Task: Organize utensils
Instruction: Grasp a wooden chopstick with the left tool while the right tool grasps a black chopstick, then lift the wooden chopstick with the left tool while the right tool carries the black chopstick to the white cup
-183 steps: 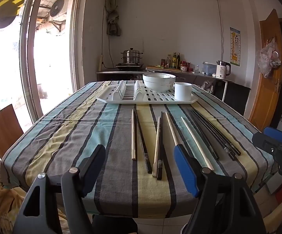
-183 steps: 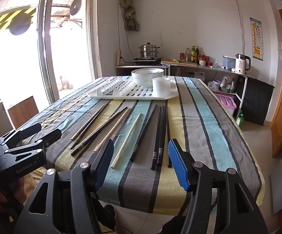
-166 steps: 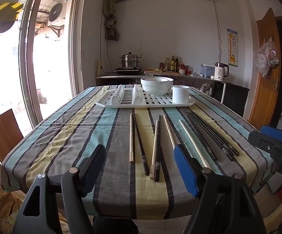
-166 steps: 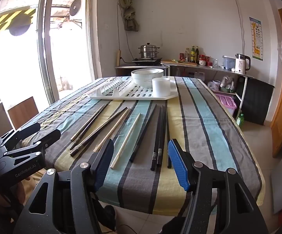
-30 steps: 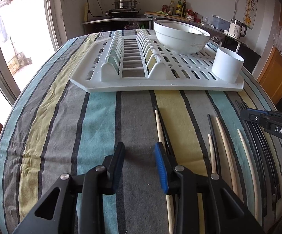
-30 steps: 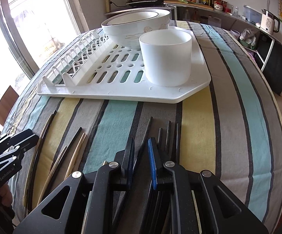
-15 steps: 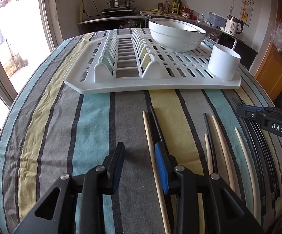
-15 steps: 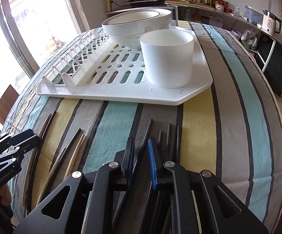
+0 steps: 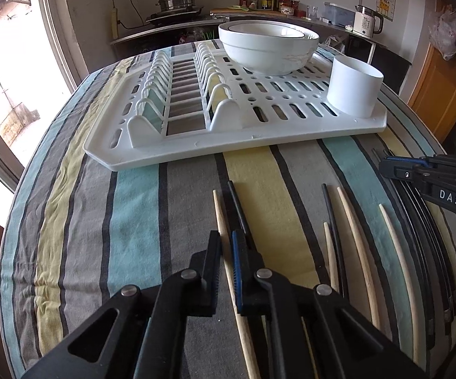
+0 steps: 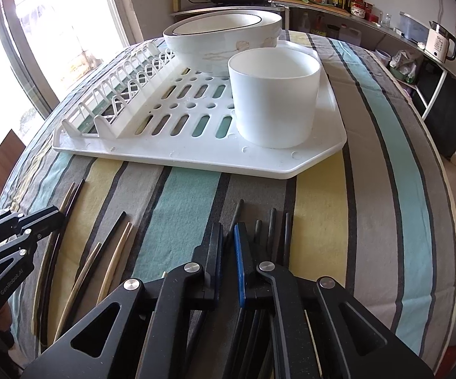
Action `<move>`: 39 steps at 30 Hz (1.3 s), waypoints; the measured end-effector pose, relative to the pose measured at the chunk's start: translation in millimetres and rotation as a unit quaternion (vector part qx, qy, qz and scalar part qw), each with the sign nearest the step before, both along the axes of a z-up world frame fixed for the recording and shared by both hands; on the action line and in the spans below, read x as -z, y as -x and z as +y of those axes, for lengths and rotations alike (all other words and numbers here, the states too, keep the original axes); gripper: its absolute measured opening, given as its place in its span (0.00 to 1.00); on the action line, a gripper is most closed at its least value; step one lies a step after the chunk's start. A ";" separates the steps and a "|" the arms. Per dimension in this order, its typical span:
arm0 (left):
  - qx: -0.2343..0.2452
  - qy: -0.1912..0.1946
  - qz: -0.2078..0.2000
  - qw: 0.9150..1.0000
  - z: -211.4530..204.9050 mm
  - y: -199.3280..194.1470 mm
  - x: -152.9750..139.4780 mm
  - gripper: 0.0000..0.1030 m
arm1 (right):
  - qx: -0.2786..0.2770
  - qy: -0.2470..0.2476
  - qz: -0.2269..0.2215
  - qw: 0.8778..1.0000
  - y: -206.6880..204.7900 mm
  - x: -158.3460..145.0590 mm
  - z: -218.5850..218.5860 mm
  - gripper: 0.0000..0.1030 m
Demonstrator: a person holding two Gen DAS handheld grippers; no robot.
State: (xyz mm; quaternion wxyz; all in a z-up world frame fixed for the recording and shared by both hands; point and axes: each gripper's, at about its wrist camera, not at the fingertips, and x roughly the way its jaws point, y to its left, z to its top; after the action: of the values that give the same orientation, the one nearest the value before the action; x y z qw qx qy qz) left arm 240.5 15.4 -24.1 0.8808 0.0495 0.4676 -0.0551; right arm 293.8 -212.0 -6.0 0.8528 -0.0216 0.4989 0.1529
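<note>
Striped cloth covers the worktop (image 9: pixel 133 208), where a white drying rack (image 9: pixel 259 135) carries bowls (image 9: pixel 269 50) and a cup (image 10: pixel 273 101). Left hand-held gripper (image 9: pixel 227 240) has just closed, pinching a pale chopstick (image 9: pixel 220 211); right hand-held gripper (image 10: pixel 228 232) has just closed, pinching a black chopstick (image 10: pixel 236 213).

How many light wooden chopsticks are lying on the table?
4 in the left wrist view: one between the left fingers, then a short-looking one and two longer ones rightward. Others may be hidden.
</note>
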 end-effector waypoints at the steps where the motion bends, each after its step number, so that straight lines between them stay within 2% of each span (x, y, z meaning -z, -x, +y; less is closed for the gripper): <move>1: 0.000 0.001 0.001 1.000 0.1 -0.8 -0.2 0.07 | 0.000 -0.002 -0.001 1.000 0.5 -1.5 -0.9 0.07; 8: -0.003 0.023 -0.013 1.000 11.9 5.5 -12.7 0.06 | -0.003 -0.035 -0.022 0.999 11.4 -24.6 -10.5 0.07; 22: -0.006 0.069 -0.093 0.993 37.6 44.3 -89.0 0.06 | -0.022 -0.080 -0.114 0.990 54.5 -103.5 -16.5 0.03; 27: 0.001 0.073 -0.119 0.990 33.2 55.6 -109.3 0.06 | -0.026 -0.084 -0.136 0.987 64.2 -120.5 -20.1 0.00; 30: 0.004 0.072 -0.127 0.989 30.9 60.0 -114.1 0.06 | -0.023 -0.086 -0.131 0.987 62.1 -116.6 -21.0 0.00; 33: 0.003 0.072 -0.129 0.989 30.3 60.2 -116.9 0.06 | -0.024 -0.098 -0.098 0.990 52.3 -100.9 -18.7 0.00; 39: -0.003 0.080 -0.143 0.987 35.3 63.8 -127.6 0.06 | -0.006 -0.065 -0.014 0.998 14.5 -42.6 -9.8 0.09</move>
State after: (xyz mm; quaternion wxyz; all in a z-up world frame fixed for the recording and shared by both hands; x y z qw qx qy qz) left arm 176.7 50.7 103.5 0.9399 -0.0149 0.3313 -0.0815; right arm 279.3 -221.8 36.6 0.8585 0.0290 0.4756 0.1896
